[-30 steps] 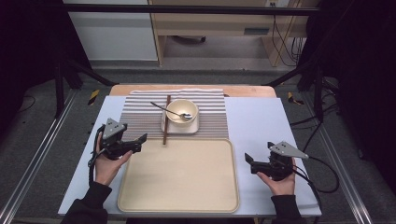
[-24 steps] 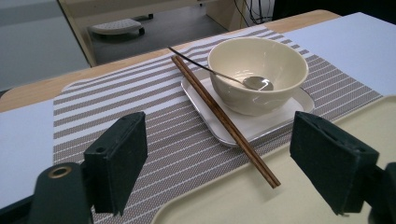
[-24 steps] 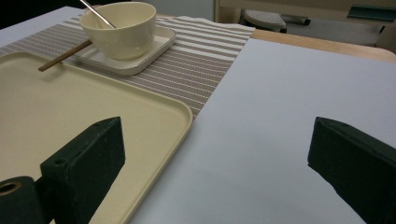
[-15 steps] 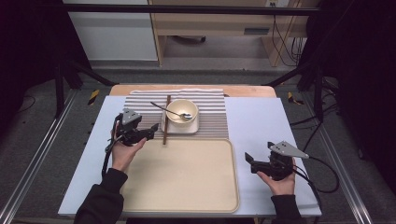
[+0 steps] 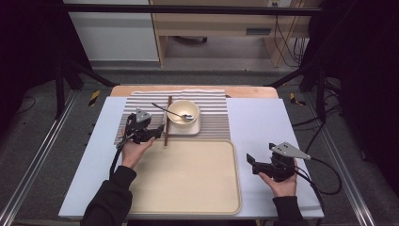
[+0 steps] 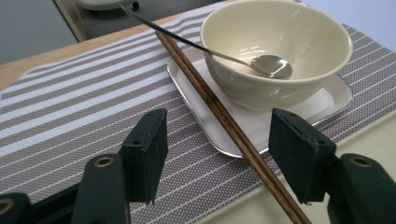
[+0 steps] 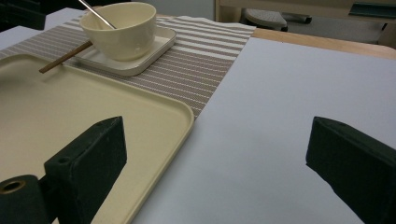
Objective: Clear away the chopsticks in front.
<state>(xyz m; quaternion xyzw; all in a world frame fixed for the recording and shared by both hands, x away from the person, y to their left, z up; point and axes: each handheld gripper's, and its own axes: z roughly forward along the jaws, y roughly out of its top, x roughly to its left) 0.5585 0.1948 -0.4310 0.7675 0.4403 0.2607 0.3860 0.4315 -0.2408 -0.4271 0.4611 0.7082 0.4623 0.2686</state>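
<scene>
Pale counter (image 5: 263,122) carries a striped mat, bowl (image 5: 183,113) and tray (image 5: 188,174). Left gripper (image 6: 217,154), left of centre, has been closing, jaws apart around the untouched chopsticks (image 6: 224,121); lifting remains. Right gripper (image 5: 251,162) waits apart at lower right.

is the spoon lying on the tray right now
No, the spoon rests with its head inside the bowl, its handle leaning over the rim, not on the tray.
</scene>
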